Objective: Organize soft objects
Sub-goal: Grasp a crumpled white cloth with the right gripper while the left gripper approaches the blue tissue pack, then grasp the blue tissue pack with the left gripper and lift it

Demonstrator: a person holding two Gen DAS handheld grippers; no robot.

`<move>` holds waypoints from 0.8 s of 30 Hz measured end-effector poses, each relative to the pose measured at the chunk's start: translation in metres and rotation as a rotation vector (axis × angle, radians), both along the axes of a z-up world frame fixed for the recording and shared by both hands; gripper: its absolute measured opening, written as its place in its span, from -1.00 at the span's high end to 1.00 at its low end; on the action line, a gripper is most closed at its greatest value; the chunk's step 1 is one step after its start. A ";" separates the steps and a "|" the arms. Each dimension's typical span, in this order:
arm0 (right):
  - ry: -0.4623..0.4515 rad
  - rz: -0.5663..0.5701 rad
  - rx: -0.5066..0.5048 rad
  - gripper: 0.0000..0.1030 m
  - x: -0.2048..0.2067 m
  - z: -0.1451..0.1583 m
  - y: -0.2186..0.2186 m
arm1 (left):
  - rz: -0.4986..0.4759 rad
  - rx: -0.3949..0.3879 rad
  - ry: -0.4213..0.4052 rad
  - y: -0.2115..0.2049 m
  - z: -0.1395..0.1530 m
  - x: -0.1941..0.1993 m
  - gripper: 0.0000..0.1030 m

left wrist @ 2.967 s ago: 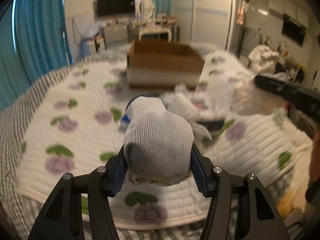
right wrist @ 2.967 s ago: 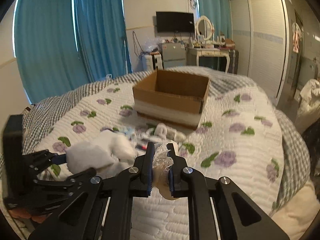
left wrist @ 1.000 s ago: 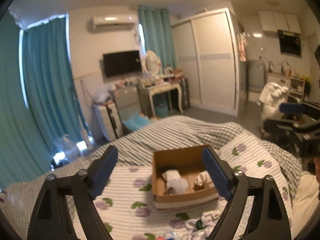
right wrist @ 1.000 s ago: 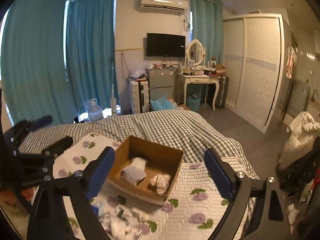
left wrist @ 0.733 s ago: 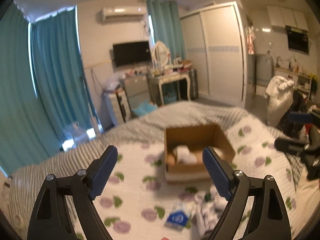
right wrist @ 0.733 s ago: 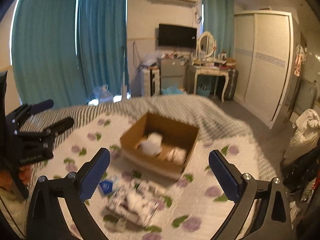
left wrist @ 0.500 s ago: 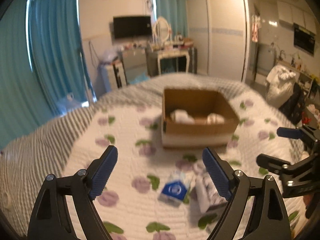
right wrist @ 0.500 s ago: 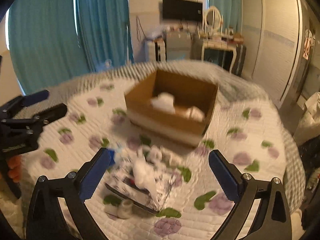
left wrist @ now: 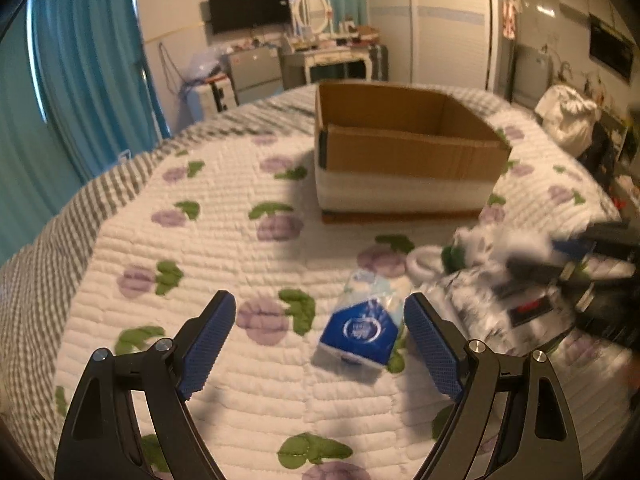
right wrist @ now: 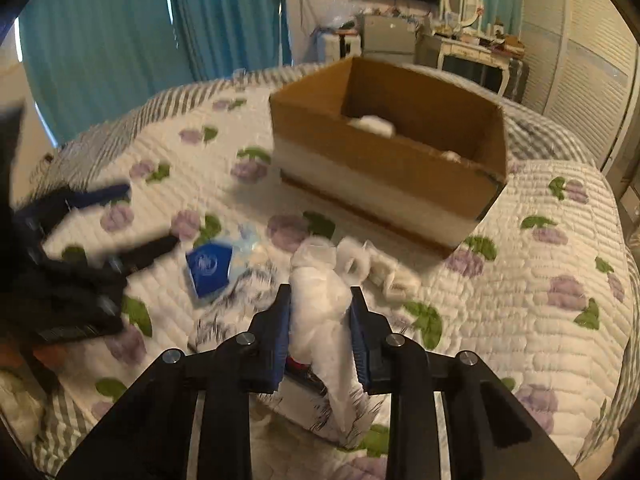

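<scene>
White plastic-wrapped bundle (right wrist: 320,312), long axis pointing away, sits between the closing right gripper (right wrist: 320,304).

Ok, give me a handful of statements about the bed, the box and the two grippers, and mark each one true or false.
1. The right gripper has a white soft bundle between its pads. True; its jaws are closing on it.
2. The left gripper is clamped on the blue tissue pack. False: its jaws stand wide apart, and the pack lies on the quilt between the fingers, nearer the right one.
3. The cardboard box is empty. False: white soft items show inside it.
4. The box stands on the floral quilt. True.
5. The box's top is closed. False: it is open at the top.
</scene>
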State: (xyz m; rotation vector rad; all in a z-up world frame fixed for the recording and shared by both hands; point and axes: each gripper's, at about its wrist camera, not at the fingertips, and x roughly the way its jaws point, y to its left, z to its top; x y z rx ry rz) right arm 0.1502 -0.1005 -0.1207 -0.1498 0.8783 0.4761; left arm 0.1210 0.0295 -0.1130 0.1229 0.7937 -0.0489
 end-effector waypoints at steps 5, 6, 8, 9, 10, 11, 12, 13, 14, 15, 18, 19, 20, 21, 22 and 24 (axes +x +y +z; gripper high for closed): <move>-0.040 -0.061 -0.031 0.48 0.013 0.011 -0.016 | -0.029 -0.025 0.076 -0.006 -0.024 0.009 -0.67; -0.036 -0.071 -0.026 0.48 0.016 0.011 -0.018 | -0.031 -0.031 0.093 -0.007 -0.029 0.012 -0.67; -0.013 -0.084 -0.010 0.48 0.020 0.008 -0.025 | -0.030 -0.020 0.120 -0.010 -0.038 0.017 -0.67; -0.006 -0.090 -0.008 0.48 0.022 0.006 -0.027 | -0.030 -0.028 0.133 -0.010 -0.041 0.019 -0.67; 0.000 -0.094 -0.009 0.48 0.023 0.004 -0.029 | -0.031 -0.052 0.147 -0.008 -0.044 0.022 -0.66; 0.008 -0.097 -0.006 0.48 0.024 0.002 -0.030 | -0.029 -0.072 0.156 -0.006 -0.046 0.025 -0.66; 0.015 -0.096 -0.004 0.48 0.025 0.000 -0.031 | -0.027 -0.088 0.168 -0.004 -0.048 0.027 -0.66; 0.020 -0.097 -0.003 0.48 0.026 -0.001 -0.031 | -0.022 -0.102 0.188 -0.001 -0.052 0.030 -0.66; 0.024 -0.097 -0.004 0.48 0.026 -0.003 -0.031 | -0.017 -0.108 0.205 0.000 -0.055 0.032 -0.66; 0.027 -0.096 -0.002 0.48 0.026 -0.003 -0.031 | -0.016 -0.115 0.214 0.001 -0.056 0.033 -0.66; 0.030 -0.097 0.009 0.48 0.026 -0.003 -0.034 | -0.022 -0.115 0.220 0.000 -0.056 0.032 -0.62; 0.031 -0.098 0.012 0.48 0.025 -0.004 -0.035 | -0.031 -0.112 0.223 -0.002 -0.056 0.031 -0.57; 0.033 -0.101 0.015 0.48 0.025 -0.004 -0.036 | -0.038 -0.117 0.228 -0.001 -0.057 0.033 -0.45; 0.034 -0.103 0.018 0.48 0.025 -0.004 -0.037 | -0.050 -0.125 0.236 -0.002 -0.058 0.033 -0.36; 0.035 -0.104 0.021 0.48 0.024 -0.004 -0.038 | -0.059 -0.126 0.242 -0.003 -0.059 0.033 -0.35; 0.033 -0.107 0.026 0.48 0.022 -0.002 -0.041 | -0.073 -0.126 0.260 -0.005 -0.061 0.035 -0.35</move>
